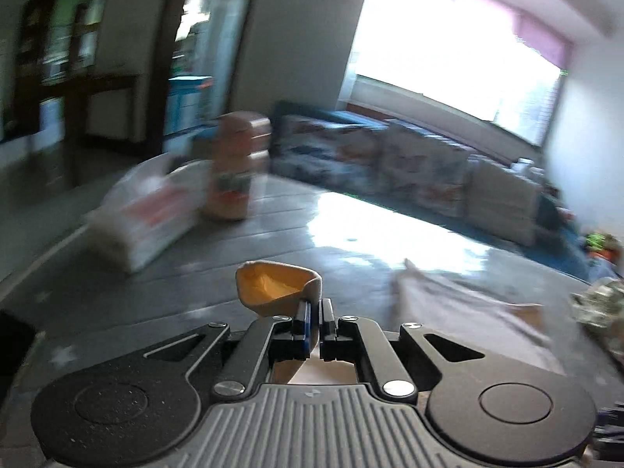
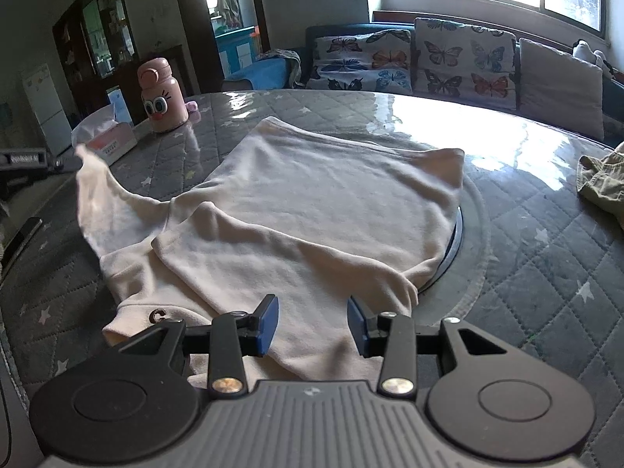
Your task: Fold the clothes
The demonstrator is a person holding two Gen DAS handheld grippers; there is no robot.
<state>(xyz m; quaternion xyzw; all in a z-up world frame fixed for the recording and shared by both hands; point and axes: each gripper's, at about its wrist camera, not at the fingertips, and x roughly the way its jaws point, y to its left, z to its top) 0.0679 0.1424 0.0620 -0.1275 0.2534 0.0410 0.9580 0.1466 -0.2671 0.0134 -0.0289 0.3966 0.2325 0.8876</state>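
A cream long-sleeved top (image 2: 312, 202) lies spread on the quilted grey table (image 2: 546, 241). One sleeve (image 2: 93, 187) is lifted off the table at the left, toward the left gripper's body at the frame edge. My left gripper (image 1: 315, 312) is shut on the sleeve's cuff (image 1: 277, 286), which bulges above the fingers; the view is motion-blurred. More of the top (image 1: 468, 308) shows at the right there. My right gripper (image 2: 314, 321) is open, just above the top's near edge, holding nothing.
A pink cartoon bottle (image 2: 162, 95) and a tissue pack (image 2: 109, 142) stand at the table's far left. An olive garment (image 2: 604, 179) lies at the right edge. A round turntable rim (image 2: 456, 241) shows under the top. A sofa with butterfly cushions (image 2: 464, 58) is behind.
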